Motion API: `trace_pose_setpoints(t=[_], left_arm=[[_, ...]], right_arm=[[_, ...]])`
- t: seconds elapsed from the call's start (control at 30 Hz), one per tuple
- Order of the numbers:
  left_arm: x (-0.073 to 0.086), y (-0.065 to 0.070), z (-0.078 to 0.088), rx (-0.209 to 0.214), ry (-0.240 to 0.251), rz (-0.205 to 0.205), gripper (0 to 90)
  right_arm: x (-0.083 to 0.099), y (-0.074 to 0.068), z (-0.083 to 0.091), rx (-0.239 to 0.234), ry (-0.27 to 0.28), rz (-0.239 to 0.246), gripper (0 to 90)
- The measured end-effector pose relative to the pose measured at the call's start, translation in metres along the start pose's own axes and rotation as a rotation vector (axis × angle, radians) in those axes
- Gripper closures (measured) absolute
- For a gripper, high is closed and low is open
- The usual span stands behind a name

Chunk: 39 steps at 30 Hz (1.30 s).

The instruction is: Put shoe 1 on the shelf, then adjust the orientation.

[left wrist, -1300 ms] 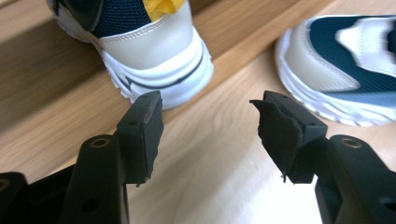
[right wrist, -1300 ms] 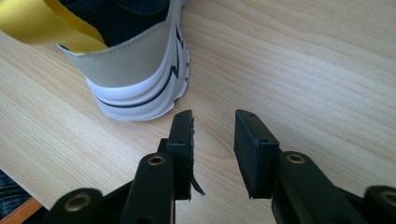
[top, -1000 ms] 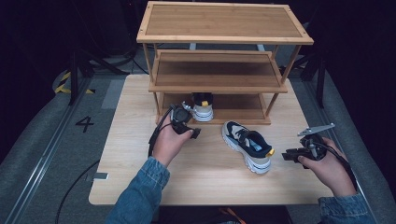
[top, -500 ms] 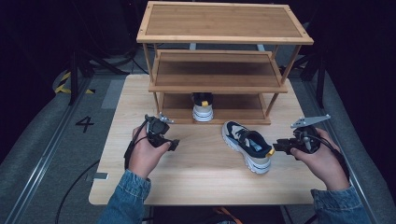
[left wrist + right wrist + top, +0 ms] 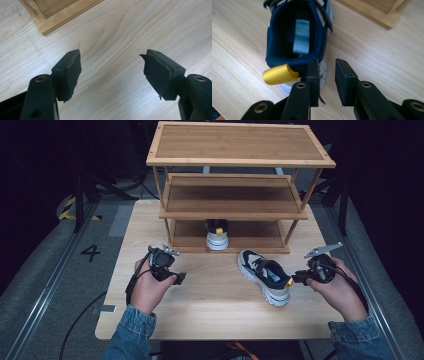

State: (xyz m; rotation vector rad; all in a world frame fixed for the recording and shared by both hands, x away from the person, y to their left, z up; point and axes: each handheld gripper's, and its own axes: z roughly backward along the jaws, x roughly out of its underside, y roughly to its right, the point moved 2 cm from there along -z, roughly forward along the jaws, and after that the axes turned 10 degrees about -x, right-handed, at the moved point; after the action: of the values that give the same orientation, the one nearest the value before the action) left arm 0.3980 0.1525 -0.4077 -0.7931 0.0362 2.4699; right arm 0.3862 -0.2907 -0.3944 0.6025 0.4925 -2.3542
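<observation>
- Right gripper [image 5: 325, 75]: jaws nearly together after just closing, nothing pinched; its left jaw hides part of the heel.
- Navy-and-white mesh sneaker [image 5: 265, 275] sits centre-right on the table, heel with yellow pull loop [image 5: 279, 74] just left of those jaws.
- Left gripper [image 5: 112, 72]: jaws spread over bare light wooden table [image 5: 120, 30].

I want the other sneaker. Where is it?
In the high view, the second sneaker stands on the rack's bottom shelf, behind the sneaker on the table.
</observation>
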Motion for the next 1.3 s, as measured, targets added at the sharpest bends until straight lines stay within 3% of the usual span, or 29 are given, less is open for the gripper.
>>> trace_pose_setpoints(t=[0.13,0.23,0.47,0.63,0.8,0.9,1.0,1.2,1.3], left_arm=[[-0.001,0.000,0.000,0.000,-0.002,-0.005,30.7],[-0.003,0.001,-0.002,0.003,0.000,-0.013,30.7],[-0.008,0.004,-0.004,0.011,0.001,-0.033,30.6],[-0.010,0.005,-0.005,0.021,0.002,-0.035,30.5],[-0.010,0.003,-0.004,0.023,0.003,-0.026,30.6],[-0.009,0.003,-0.004,0.022,-0.001,-0.031,30.6],[-0.007,0.003,-0.005,0.022,-0.007,-0.033,30.6],[-0.003,0.000,-0.003,0.016,-0.023,-0.026,30.3],[0.002,0.000,-0.003,0.013,-0.057,-0.034,29.7]], right_arm=[[0.001,-0.002,-0.005,0.007,-0.017,0.007,76.4],[0.002,-0.009,-0.005,-0.037,-0.017,0.017,75.2],[0.000,-0.027,-0.008,-0.060,-0.020,0.063,73.9],[0.001,-0.032,-0.007,-0.073,-0.018,0.066,72.5],[-0.001,-0.035,0.011,-0.063,0.046,0.085,69.6],[-0.005,-0.047,0.025,-0.087,0.099,0.139,63.6],[-0.007,-0.055,0.029,-0.119,0.122,0.172,59.3],[-0.011,-0.067,0.019,-0.154,0.103,0.211,53.5],[-0.014,-0.070,0.009,-0.161,0.073,0.226,53.1]])
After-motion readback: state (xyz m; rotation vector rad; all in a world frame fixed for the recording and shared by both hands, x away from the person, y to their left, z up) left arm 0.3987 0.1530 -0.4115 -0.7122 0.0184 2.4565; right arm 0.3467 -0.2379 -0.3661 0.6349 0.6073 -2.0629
